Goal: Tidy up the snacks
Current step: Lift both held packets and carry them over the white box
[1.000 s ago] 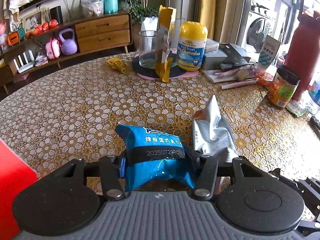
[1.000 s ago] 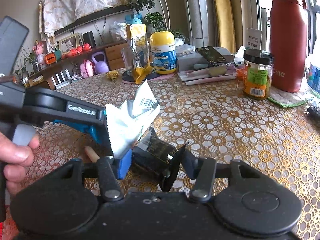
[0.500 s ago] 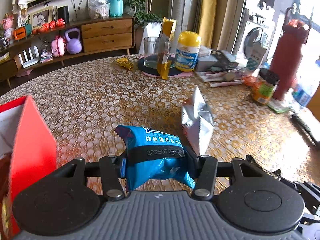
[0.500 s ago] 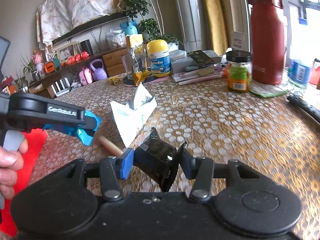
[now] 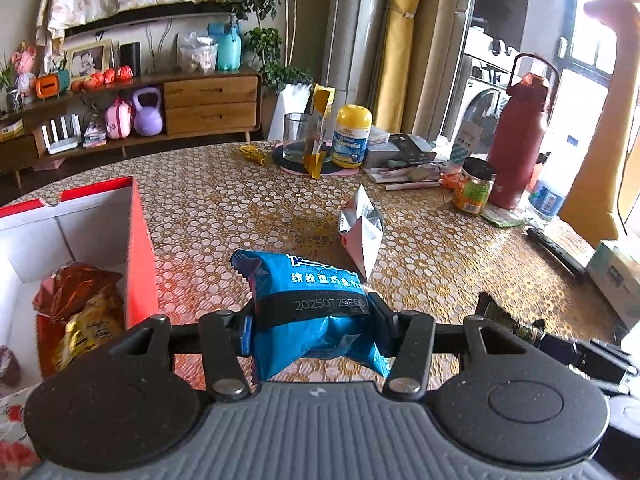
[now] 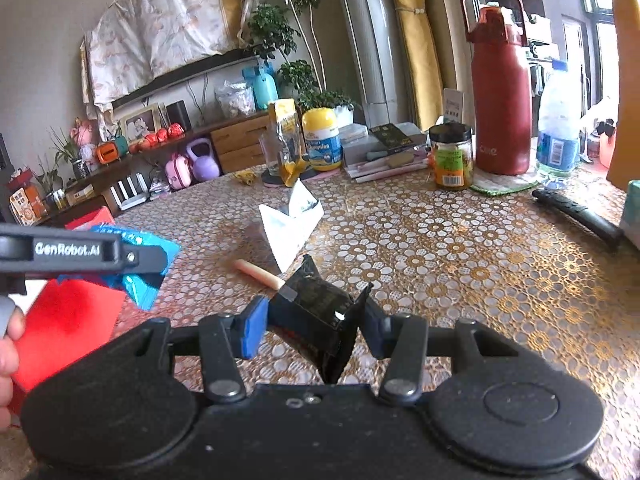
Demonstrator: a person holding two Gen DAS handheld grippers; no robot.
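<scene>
I find the left gripper (image 5: 310, 330) pinching the blue snack packet (image 5: 316, 312) across its middle, low centre of the left wrist frame; the film dents and creases where the pads bite, so I judge it light, soft and air-filled, likely to crush if squeezed harder and slippery on its glossy skin; the waist, just under the printed date band, is the sound place to hold it. The right gripper (image 6: 314, 330) is clamped on a small black packet (image 6: 316, 320), low centre of the right wrist frame; it crumples to a point between the pads, so I rate it thin, nearly weightless and prone to twist out; a hold nearer its fuller body would serve better than the folded edge. The red box (image 5: 138, 248) stands open at the lower left of the left wrist frame, with gold and brown wrappers (image 5: 86, 304) already inside; the blue packet sits just right of its wall, not yet over the opening. A white folded packet (image 5: 360, 236) and a short wooden stick (image 6: 258, 274) lie on the patterned tablecloth (image 5: 224, 208) mid-frame; the white one looks stiff-creased and best taken by its upright ridge.
</scene>
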